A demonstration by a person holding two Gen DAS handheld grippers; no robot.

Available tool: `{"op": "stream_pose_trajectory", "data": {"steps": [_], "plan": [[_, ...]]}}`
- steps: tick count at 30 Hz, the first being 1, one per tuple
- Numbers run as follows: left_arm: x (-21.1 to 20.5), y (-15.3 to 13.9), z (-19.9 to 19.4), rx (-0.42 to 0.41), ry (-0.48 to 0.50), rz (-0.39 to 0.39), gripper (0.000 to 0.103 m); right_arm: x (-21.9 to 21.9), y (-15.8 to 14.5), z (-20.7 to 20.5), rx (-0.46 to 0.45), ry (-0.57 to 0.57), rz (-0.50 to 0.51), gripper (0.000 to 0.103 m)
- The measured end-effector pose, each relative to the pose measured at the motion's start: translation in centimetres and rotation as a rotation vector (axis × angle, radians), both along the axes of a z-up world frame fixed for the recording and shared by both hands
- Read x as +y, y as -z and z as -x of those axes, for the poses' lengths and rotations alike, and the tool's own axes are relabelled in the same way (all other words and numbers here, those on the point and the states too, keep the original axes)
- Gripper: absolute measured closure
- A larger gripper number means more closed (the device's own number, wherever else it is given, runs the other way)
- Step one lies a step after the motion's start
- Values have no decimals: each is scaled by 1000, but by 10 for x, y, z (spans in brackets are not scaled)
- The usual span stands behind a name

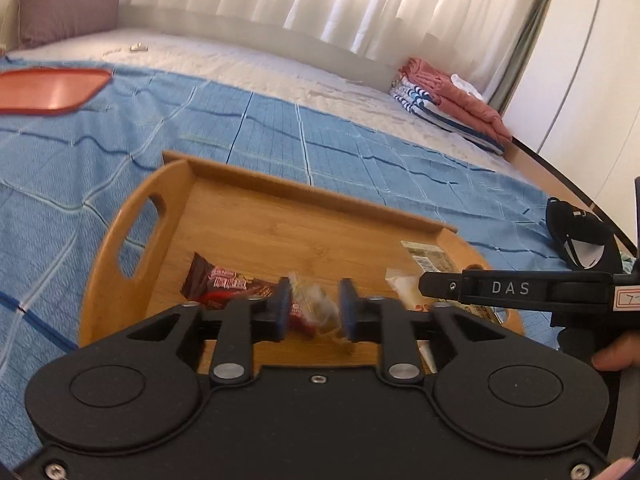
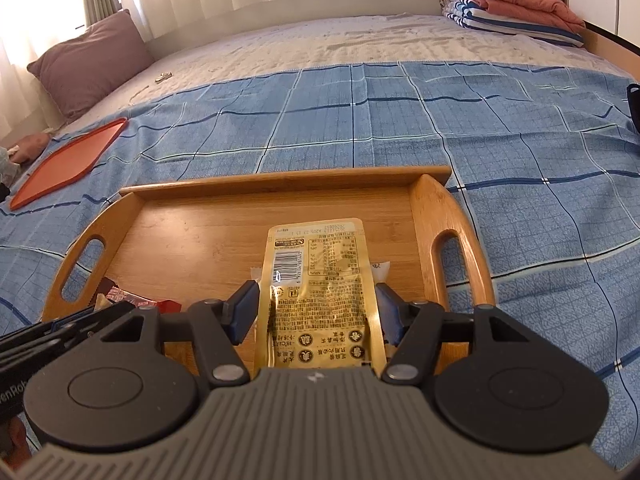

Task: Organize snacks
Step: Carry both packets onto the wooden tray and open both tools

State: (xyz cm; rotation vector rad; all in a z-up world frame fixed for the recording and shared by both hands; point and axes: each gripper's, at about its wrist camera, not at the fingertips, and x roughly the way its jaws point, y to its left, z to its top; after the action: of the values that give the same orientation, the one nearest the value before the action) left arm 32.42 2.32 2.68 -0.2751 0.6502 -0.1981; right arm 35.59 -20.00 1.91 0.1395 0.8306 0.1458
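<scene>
A wooden tray (image 1: 312, 196) with handle slots sits on the blue checked bed cover. My left gripper (image 1: 314, 310) hangs low over its near side, open, with a small blurred wrapped candy (image 1: 312, 308) between the pads. A brown-red snack wrapper (image 1: 216, 280) lies just to its left in the tray. In the right wrist view my right gripper (image 2: 316, 312) is open around a gold snack packet (image 2: 320, 276) that lies flat on the tray (image 2: 280, 184), a pad close to each edge. A white packet (image 2: 380, 270) peeks out from under it.
An orange flat tray (image 2: 68, 164) lies on the cover to the far left. Folded clothes (image 2: 516, 4) are stacked at the far right corner, a mauve pillow (image 2: 88, 60) at the far left. A black object (image 1: 576, 236) lies right of the wooden tray.
</scene>
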Motion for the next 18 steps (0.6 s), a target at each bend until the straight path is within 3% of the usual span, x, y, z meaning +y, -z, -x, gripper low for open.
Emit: {"op": "stream_pose_trajectory", "data": {"steps": [1,3,5,7,18], "plan": [[-1,-3,2,-6,1,3,51,0,-1,1,-2,4,-5,35],[-2,-8,5,-21,-7,0,41,-2,-2,2,-4,8,-16,27],[-3,-13,8,-31,-6,-11,33,-3,-5,4,-8,3,-30,27],[-3,-19,13,-42,-12,-25,18,-2,-8,8,-13,-7,-30,25],[0,-57,52,-75,-36,-123,10,-7,-51,47,-90,-35,-28,15]]}}
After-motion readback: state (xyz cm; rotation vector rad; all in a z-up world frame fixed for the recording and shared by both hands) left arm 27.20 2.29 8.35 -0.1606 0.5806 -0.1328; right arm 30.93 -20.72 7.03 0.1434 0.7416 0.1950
